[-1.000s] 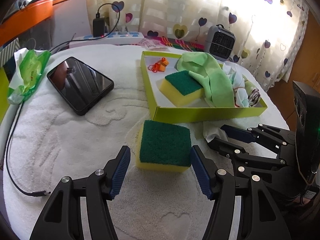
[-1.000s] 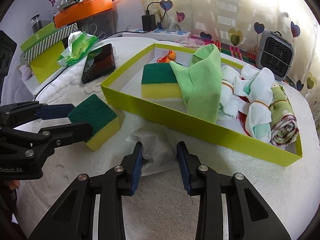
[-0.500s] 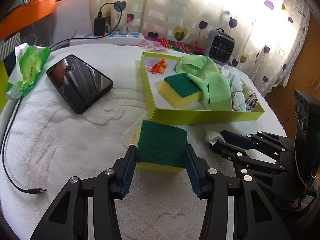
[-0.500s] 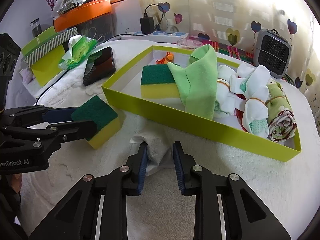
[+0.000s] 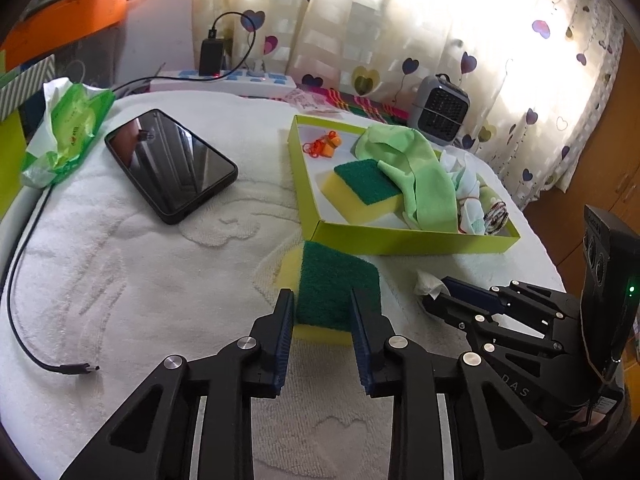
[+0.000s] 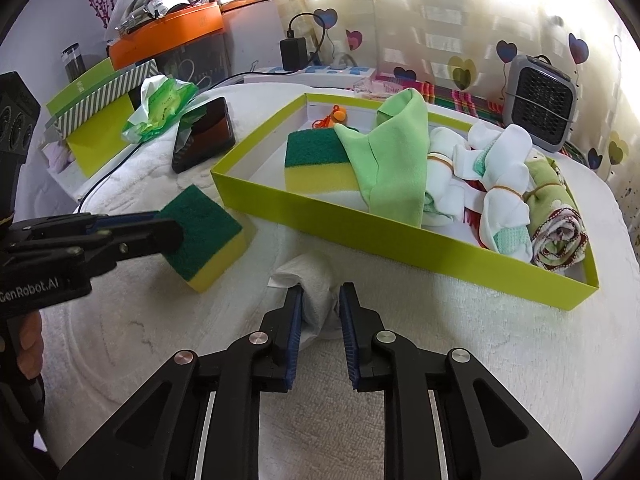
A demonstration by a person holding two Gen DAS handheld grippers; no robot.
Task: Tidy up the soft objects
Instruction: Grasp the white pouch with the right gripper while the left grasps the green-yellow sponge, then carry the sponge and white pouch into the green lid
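My left gripper (image 5: 322,306) is shut on a green-and-yellow sponge (image 5: 336,292), squeezing it on the white towel just in front of the lime-green box (image 5: 400,236). The sponge also shows in the right wrist view (image 6: 204,232). My right gripper (image 6: 320,304) is shut on a crumpled white cloth (image 6: 314,280) lying on the towel before the box (image 6: 400,240). The box holds a second sponge (image 6: 316,164), a light green cloth (image 6: 388,160), rolled white socks (image 6: 492,172) and a small orange toy (image 6: 334,114).
A black phone (image 5: 170,164) lies on the towel to the left, with a green wipes pack (image 5: 66,132) and a loose charging cable (image 5: 52,364) beyond it. A small grey fan (image 6: 538,102) and a power strip (image 5: 224,80) stand behind the box.
My left gripper has closed on the loose sponge and compressed it. My right gripper has closed on the white cloth. Both have lifted a little.
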